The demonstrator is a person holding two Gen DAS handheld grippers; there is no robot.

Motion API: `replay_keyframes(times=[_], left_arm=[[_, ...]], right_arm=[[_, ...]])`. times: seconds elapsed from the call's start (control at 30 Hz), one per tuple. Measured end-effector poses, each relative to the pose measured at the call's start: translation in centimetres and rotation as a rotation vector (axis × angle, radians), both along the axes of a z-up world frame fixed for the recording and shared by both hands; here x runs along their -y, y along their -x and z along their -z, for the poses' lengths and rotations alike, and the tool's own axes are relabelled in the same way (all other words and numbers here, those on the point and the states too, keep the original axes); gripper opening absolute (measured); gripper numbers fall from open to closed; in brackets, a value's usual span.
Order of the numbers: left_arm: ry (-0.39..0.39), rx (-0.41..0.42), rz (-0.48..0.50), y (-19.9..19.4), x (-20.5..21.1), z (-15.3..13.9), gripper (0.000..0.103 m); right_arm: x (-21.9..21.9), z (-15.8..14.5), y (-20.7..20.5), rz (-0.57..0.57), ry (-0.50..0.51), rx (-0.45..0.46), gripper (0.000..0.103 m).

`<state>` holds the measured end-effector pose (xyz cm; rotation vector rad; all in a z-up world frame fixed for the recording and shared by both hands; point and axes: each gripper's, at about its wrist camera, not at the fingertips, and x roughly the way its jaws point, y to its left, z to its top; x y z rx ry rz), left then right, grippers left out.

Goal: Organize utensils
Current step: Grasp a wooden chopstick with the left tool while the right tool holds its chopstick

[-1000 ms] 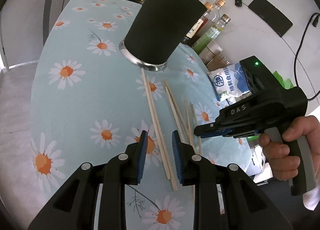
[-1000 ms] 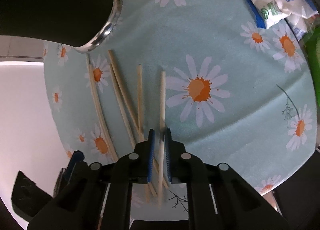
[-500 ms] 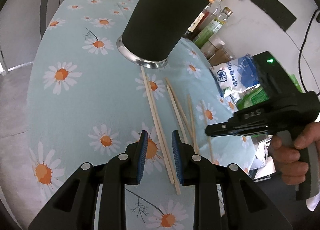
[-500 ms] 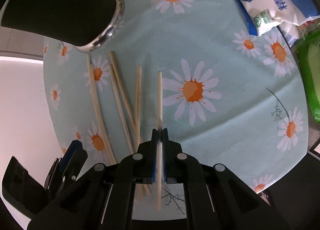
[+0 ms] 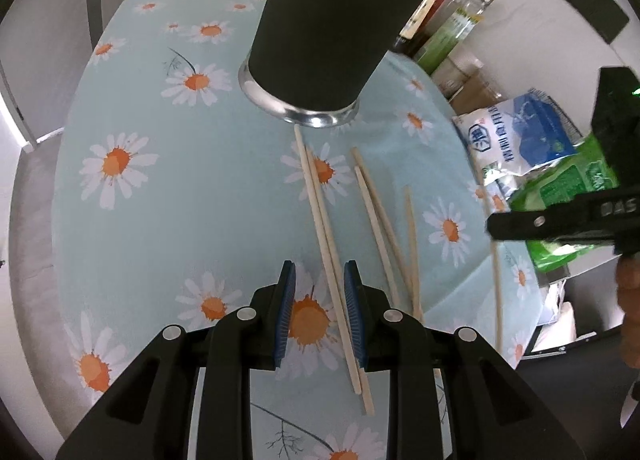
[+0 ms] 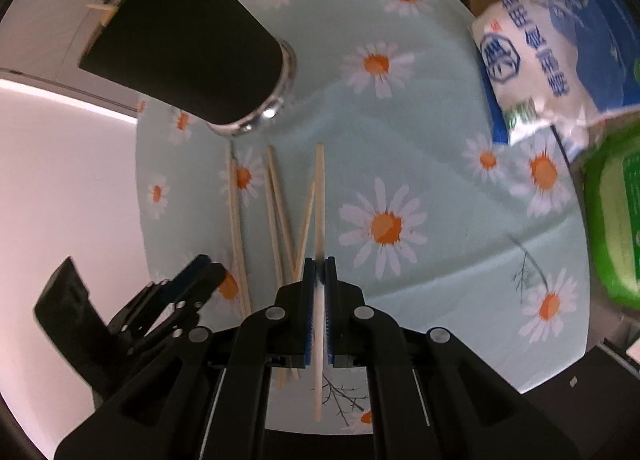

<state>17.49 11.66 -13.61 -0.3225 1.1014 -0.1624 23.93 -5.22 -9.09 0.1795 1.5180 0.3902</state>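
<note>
A tall black utensil cup (image 5: 332,19) with a metal base rim stands on the daisy-print tablecloth (image 5: 160,199); the right wrist view has the cup (image 6: 188,51) at upper left. Several wooden chopsticks (image 5: 376,219) lie loose below it. My left gripper (image 5: 320,300) hangs open low over a side-by-side pair of chopsticks (image 5: 320,211), which run between its blue pads without touching them. My right gripper (image 6: 319,272) is shut on one chopstick (image 6: 319,187), lifted clear of the cloth. In the left wrist view the right gripper (image 5: 494,225) is at the right, with that chopstick (image 5: 496,288) hanging below it.
A white-and-blue bag (image 5: 516,139) and a green packet (image 5: 572,195) sit at the table's right edge. Sauce bottles (image 5: 452,19) stand behind the cup. The cloth drops off at the near edge (image 6: 480,372). The left gripper (image 6: 204,266) shows at lower left in the right wrist view.
My right gripper closed on one chopstick and raised it off the cloth. My left gripper moved forward over the pair of chopsticks, with its jaws unchanged.
</note>
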Motion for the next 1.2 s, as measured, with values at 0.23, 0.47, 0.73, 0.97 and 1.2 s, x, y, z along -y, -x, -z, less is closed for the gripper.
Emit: replay_keyframes(times=[0.23, 0.47, 0.73, 0.97, 1.2], left_arm=[[-0.085, -0.071, -0.026, -1.6, 1.2, 0.3, 0.024], [-0.141, -0.139, -0.071, -3.0, 1.9, 0.5, 0.023], [-0.161, -0.180, -0.128, -3.7, 2.3, 0.4, 0.022], [-0.176, -0.202, -0.151, -4.4, 2.5, 0.3, 0.022], [-0.194, -0.214, -0.166, -4.8, 2.9, 0.5, 0.022]], right_arm=[[2.0, -0.8, -2.2, -0.054, -0.056, 0.026, 0.006], [3.9, -0.2, -4.1, -0.096, -0.116, 0.001, 0.005], [5.5, 0.6, -5.8, -0.116, -0.163, -0.026, 0.006], [6.2, 1.4, -6.2, -0.127, -0.182, -0.050, 0.006], [6.9, 1.4, -6.6, -0.130, -0.189, -0.052, 0.006]])
